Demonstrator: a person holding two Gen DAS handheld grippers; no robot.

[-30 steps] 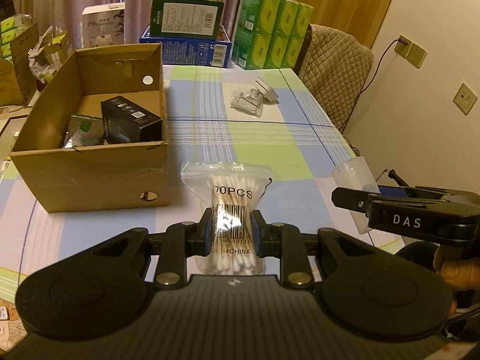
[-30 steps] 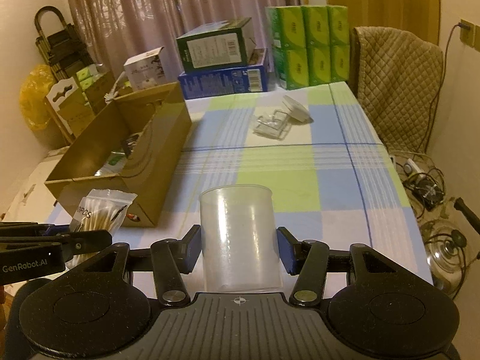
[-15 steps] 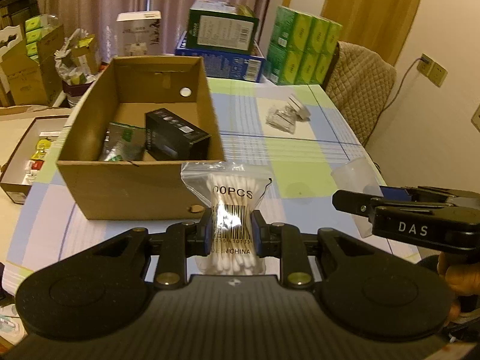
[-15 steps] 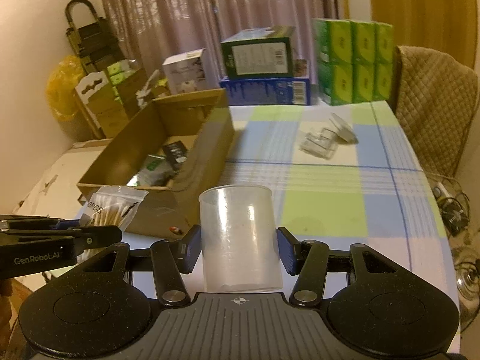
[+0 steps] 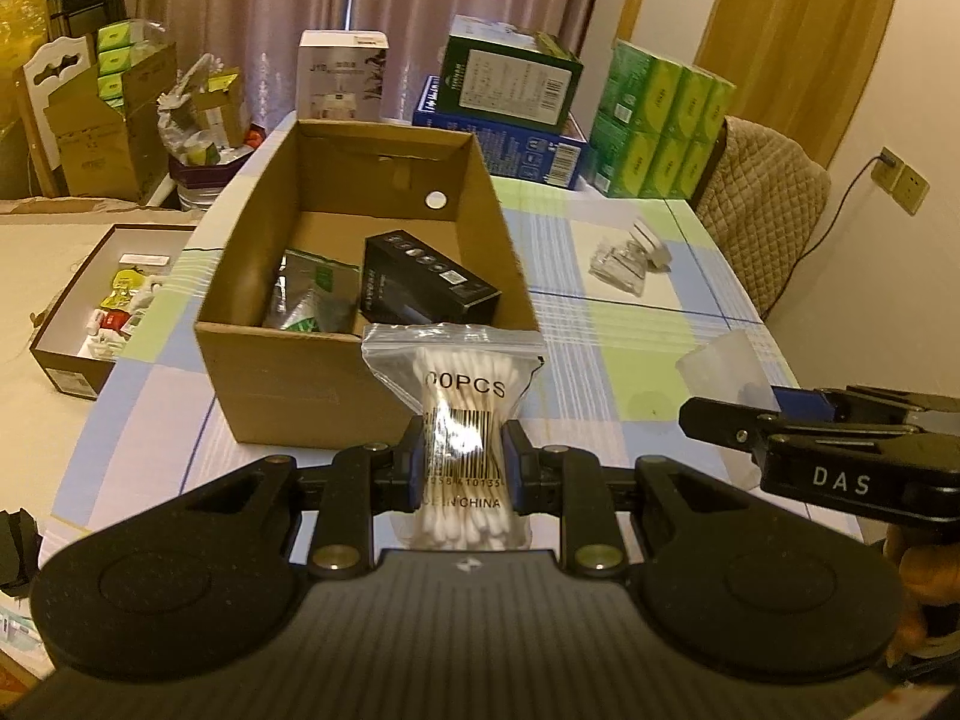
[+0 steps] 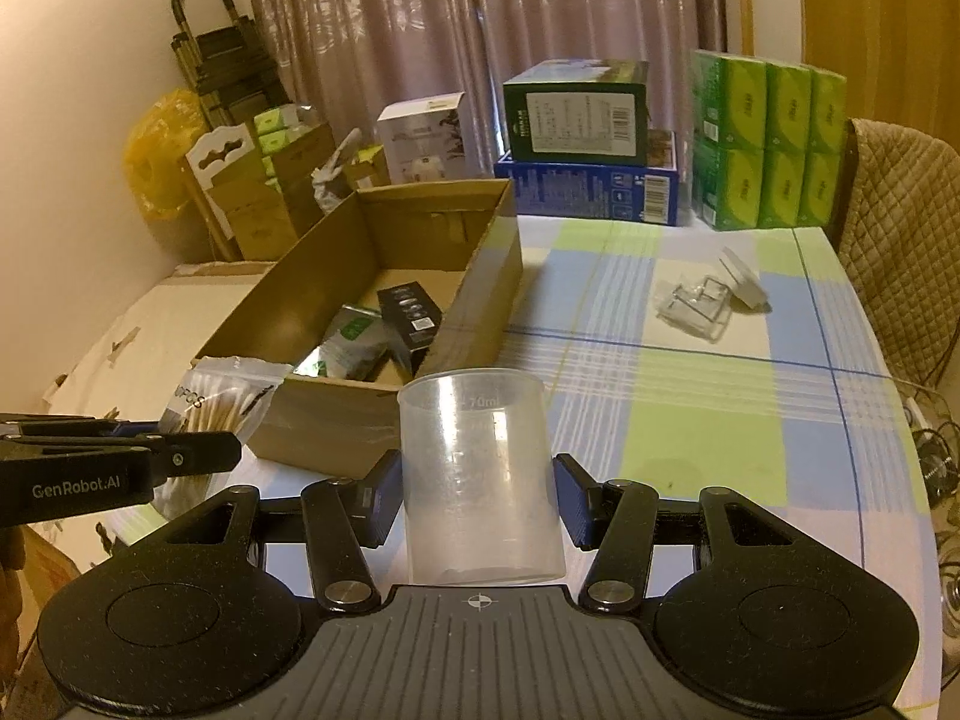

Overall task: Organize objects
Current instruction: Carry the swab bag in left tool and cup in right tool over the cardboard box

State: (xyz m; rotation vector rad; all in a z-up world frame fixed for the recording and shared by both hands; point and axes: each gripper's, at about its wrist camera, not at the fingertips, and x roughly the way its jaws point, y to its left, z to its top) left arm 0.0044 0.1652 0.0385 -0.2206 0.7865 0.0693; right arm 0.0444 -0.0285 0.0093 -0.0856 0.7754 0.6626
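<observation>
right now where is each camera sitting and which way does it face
Left wrist: rides the left gripper, looking forward over the cotton swab bag it clamps toward the cardboard box; the right gripper and a bit of hand show at right.
Right wrist: rides the right gripper, looking forward over the plastic cup toward the checked table; the left gripper shows at left.
Shared: box, both held items, green packs.

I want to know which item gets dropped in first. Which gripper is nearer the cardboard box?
Left. The left gripper, holding the cotton swab bag, is just before the cardboard box; the right gripper, holding the cup, sits farther right.
</observation>
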